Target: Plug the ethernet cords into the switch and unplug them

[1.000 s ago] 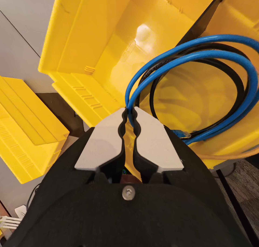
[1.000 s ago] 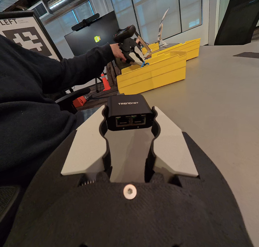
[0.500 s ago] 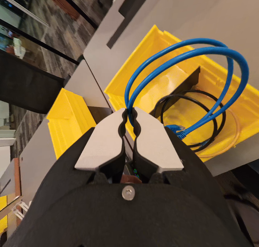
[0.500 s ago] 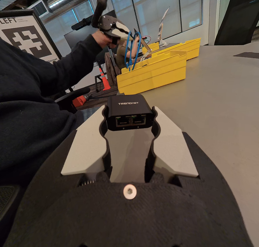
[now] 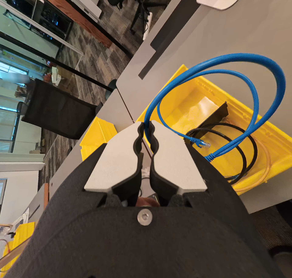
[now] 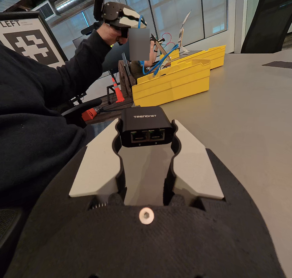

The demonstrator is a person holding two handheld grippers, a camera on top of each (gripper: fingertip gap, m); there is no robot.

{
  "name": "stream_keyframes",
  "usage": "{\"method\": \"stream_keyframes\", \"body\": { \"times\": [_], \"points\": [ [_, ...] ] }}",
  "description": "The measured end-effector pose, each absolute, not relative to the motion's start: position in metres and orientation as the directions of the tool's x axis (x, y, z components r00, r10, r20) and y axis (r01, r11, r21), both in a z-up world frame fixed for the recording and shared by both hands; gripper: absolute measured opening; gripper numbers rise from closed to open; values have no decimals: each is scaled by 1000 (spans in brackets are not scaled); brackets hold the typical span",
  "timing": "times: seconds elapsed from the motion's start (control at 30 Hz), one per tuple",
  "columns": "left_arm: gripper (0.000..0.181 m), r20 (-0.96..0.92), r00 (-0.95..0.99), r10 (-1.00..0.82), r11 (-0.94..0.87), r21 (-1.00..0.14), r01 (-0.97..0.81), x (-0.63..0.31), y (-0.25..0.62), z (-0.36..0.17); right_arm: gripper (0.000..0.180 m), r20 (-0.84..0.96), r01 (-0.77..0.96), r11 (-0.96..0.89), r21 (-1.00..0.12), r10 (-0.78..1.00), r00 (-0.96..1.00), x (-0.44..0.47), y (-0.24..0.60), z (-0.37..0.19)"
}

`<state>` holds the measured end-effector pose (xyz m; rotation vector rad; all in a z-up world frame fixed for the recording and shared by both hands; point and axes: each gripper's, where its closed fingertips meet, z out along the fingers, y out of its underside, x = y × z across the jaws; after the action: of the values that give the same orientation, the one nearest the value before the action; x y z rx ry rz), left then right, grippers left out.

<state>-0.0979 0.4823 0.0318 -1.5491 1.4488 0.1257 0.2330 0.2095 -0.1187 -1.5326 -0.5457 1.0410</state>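
The left claw (image 5: 147,126) is closed narrow on the blue cord (image 5: 224,62), which is pinched between the fingertips (image 5: 158,128) partway along its length, not at a plug. Compared with a second ago, when the claw was down inside the yellow bin (image 5: 276,147) with the cord coiled against the black cord (image 5: 243,153), the blue cord has been lifted well clear: it now hangs in two wide loops above the bin, and in the right wrist view the left claw (image 6: 143,23) is seen raised high over the bench (image 6: 237,112). By this the pick-up is judged done, and carriage to the switch is taken as the step in hand; no plugging has yet been made. The blue cord is seen to be stiff enough to hold its arcs, with a ribbed boot and a clear-tipped plug (image 5: 203,144) dangling free near the claw, and a second booted end (image 5: 210,157) partly hidden behind the right finger. A regrasp nearer a plug is likely to be needed. The right claw (image 6: 146,133) is held at middle width, clamped on the sides of the black switch (image 6: 145,125), which rests on the bench with two empty ports (image 6: 139,137) turned toward the camera. The black cord is left in the bin.
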Motion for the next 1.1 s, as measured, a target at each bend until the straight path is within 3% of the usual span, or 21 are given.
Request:
{"method": "stream_keyframes", "body": {
  "times": [0.23, 0.37, 0.57, 0.73, 0.93, 1.0, 1.1],
  "points": [
    [6, -719, 199, -665, 339, -529, -778, -53, 458, 74, 60, -315, -207, -242, -948, 805, 503, 235, 210, -118],
    [6, -743, 3, -669, 512, -464, -723, 3, 420, 74, 59, -315, -216, -235, -948, 801, 509, 238, 210, -117],
    [6, -741, -428, -518, 753, -157, -639, 101, 370, -6, 59, -314, -229, -224, -947, 791, 526, 245, 211, -116],
    [5, -687, -618, -381, 843, 17, -538, 154, 356, -80, 59, -321, -265, -204, -942, 776, 543, 258, 211, -112],
    [6, -630, -710, -316, 897, 45, -439, 187, 334, -136, 59, -319, -263, -203, -943, 775, 546, 261, 211, -112],
    [6, -598, -692, -404, 850, 33, -526, 184, 341, -149, 59, -318, -266, -199, -943, 774, 548, 262, 211, -111],
    [24, -632, -528, -567, 700, -31, -713, 172, 365, -149, 59, -317, -275, -191, -942, 770, 554, 264, 210, -109]
  ]
}}
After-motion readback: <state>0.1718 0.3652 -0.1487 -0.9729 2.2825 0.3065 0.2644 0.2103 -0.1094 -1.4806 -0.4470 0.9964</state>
